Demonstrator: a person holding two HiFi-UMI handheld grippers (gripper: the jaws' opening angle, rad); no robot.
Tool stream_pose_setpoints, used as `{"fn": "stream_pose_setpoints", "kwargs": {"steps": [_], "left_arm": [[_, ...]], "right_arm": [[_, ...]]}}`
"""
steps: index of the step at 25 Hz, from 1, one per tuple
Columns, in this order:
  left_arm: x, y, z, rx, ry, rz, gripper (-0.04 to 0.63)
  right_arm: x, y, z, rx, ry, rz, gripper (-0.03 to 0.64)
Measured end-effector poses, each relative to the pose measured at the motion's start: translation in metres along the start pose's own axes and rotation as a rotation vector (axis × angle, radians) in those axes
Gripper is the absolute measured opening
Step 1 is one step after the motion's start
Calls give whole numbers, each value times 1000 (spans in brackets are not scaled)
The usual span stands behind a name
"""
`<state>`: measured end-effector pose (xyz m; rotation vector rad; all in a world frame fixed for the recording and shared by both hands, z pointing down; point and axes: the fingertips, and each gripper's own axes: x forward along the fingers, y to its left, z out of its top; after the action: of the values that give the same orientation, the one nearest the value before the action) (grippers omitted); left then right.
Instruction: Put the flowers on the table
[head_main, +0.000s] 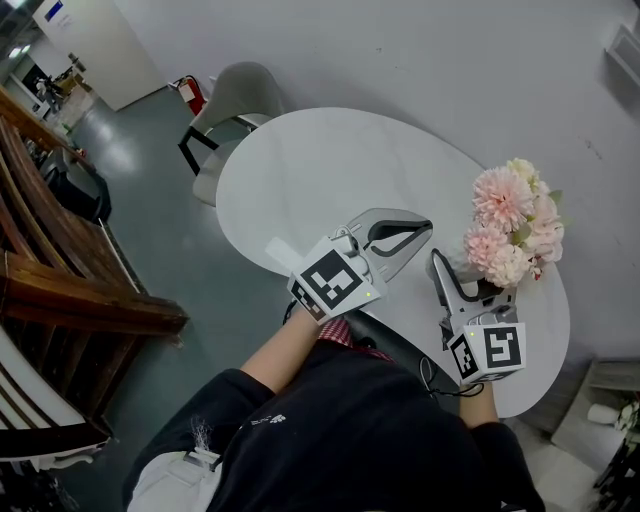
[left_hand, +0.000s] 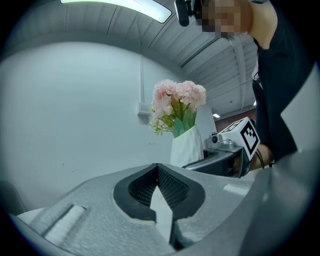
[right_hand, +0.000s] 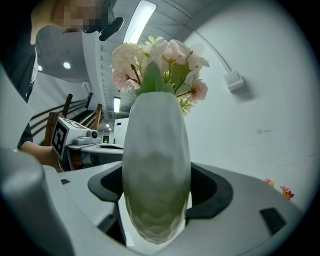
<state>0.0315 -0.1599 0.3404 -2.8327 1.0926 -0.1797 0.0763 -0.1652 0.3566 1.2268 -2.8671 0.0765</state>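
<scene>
Head view: right claw (head_main: 468, 288) clamped round white vase (right_hand: 156, 170) of pink flowers (head_main: 512, 225), upright, at right end of oval table (head_main: 300, 170), near its front edge. Contact with tabletop: cannot tell. Left claw (head_main: 424, 229) pinched closed, empty, just beside. Bare tabletop runs left and back toward chair (head_main: 235, 95).
</scene>
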Motion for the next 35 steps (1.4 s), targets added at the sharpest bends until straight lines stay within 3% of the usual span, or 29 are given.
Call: {"fn": "stream_pose_setpoints", "kwargs": {"steps": [35], "left_arm": [[-1,7,4,7,-6,-106,-3]], "right_arm": [[1,4,9,6,-24,-110,371]]}}
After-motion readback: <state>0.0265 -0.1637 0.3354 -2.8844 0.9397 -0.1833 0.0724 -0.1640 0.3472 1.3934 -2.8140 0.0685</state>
